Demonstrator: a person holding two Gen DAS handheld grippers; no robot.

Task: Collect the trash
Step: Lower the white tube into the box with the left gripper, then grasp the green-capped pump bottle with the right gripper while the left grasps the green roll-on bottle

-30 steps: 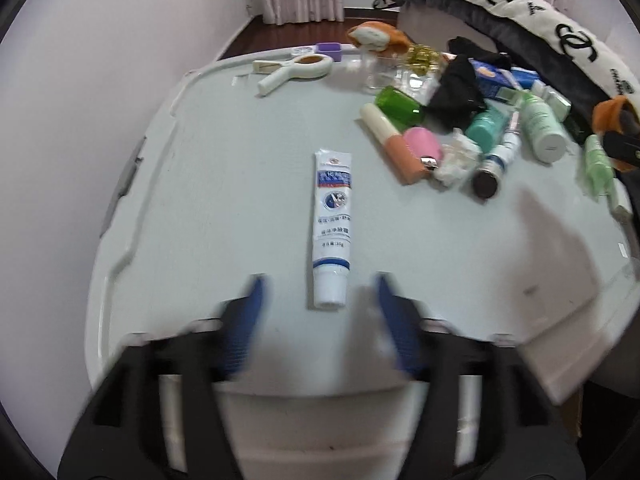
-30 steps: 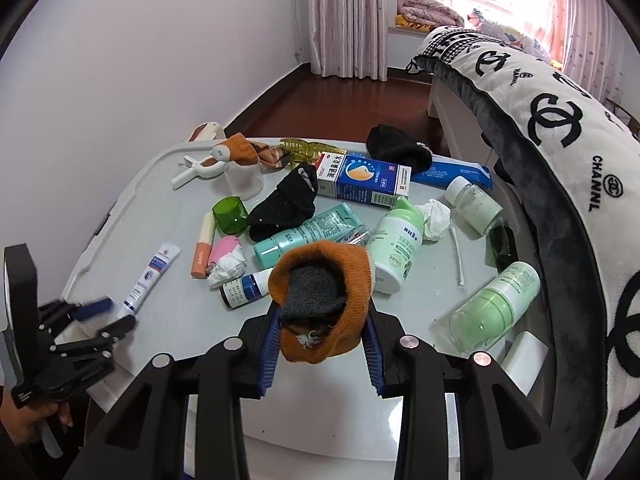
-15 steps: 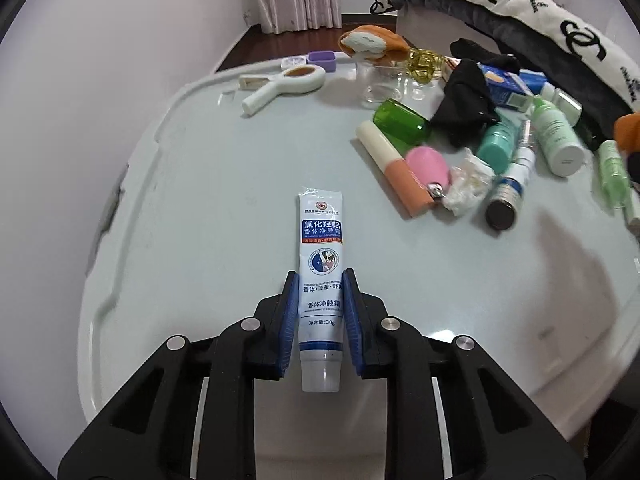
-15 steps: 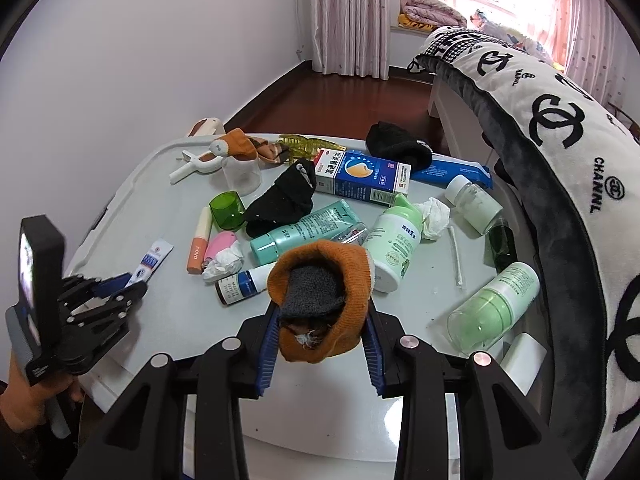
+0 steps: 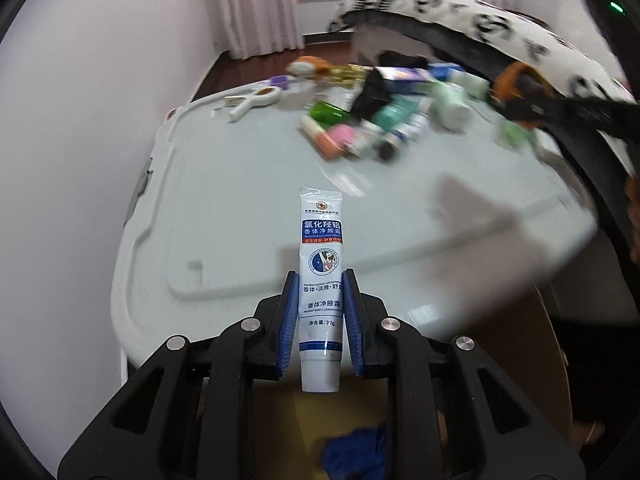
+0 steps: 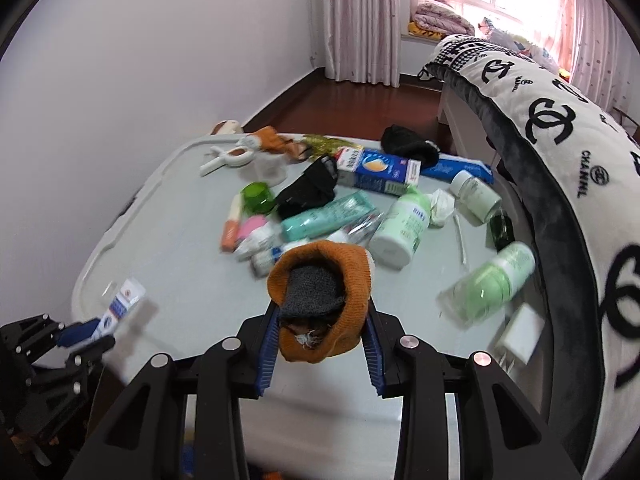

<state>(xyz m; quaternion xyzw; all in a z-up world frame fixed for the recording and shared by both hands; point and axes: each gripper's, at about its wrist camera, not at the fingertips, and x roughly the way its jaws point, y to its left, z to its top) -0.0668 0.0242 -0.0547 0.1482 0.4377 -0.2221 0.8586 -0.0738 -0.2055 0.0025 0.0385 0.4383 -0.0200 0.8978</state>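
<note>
My left gripper (image 5: 321, 280) is shut on a white and blue cream tube (image 5: 321, 264), held lifted off the pale grey table (image 5: 240, 184) near its front edge. From the right wrist view the same tube (image 6: 120, 304) sticks out of the left gripper (image 6: 86, 334) at the lower left. My right gripper (image 6: 320, 316) is shut on an orange and grey sock (image 6: 320, 296), above the table's near side.
A pile of bottles, tubes, a blue box (image 6: 380, 170), black socks (image 6: 308, 192) and tissue covers the far half of the table. A white and black patterned blanket (image 6: 560, 128) runs along the right. A cardboard box (image 5: 500, 360) stands below the table's front edge.
The left gripper closed on the tube where it lay, then lifted it and drew it back toward the table's front edge. The right gripper shifted a little, still holding the sock.
</note>
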